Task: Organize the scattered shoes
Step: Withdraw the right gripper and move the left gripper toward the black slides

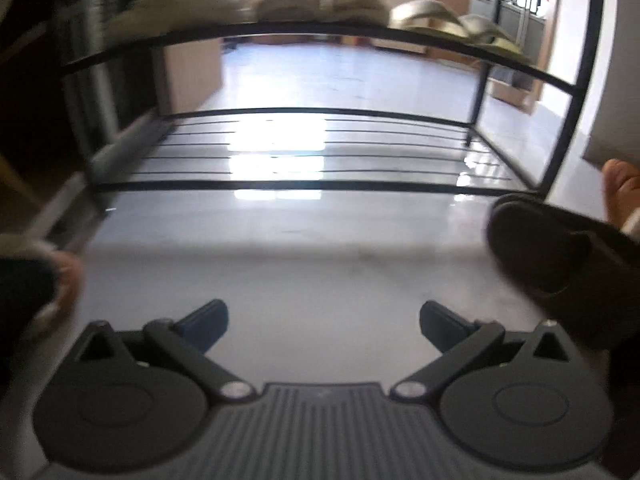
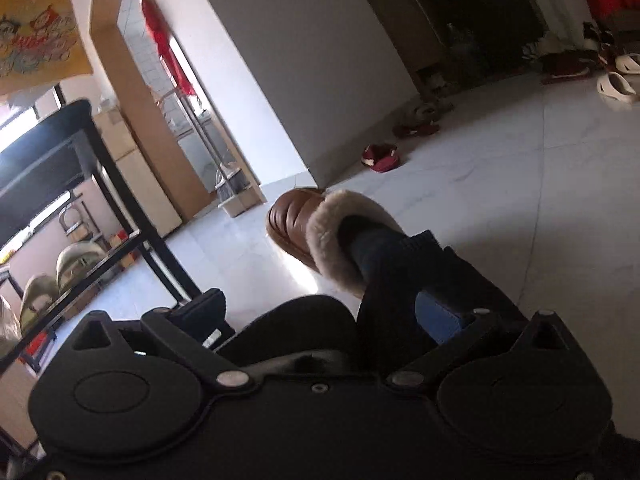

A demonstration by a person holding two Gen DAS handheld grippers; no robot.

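From the left wrist view, the left gripper hangs over the pale glossy floor with its two blue-padded fingers spread wide and nothing between them. Straight ahead stands a black metal shoe rack. Its bottom shelf of thin wires is bare, with the floor's glare showing through. On the shelf above, blurred tan shoes fill the left and middle, and a pair of pale olive slippers sits at the right end. A dark slipper is at the picture's right edge, near the rack's front right leg, with what may be a bare foot just behind it; the blur makes that hard to confirm. A fur-edged shape intrudes at the left edge.

From the right wrist view, the right gripper is clamped on a black slipper, whose rounded body bulges up between the fingers close to the lens. Beyond it, a brown slipper with a fleece collar is worn on a foot in a dark trouser leg, resting on the white tiled floor. The same rack stands at the left, the olive slippers on its shelf. Red slippers lie scattered farther off by the wall's corner, and white clogs lie at the upper right. A yellow printed bag hangs in the upper left corner.
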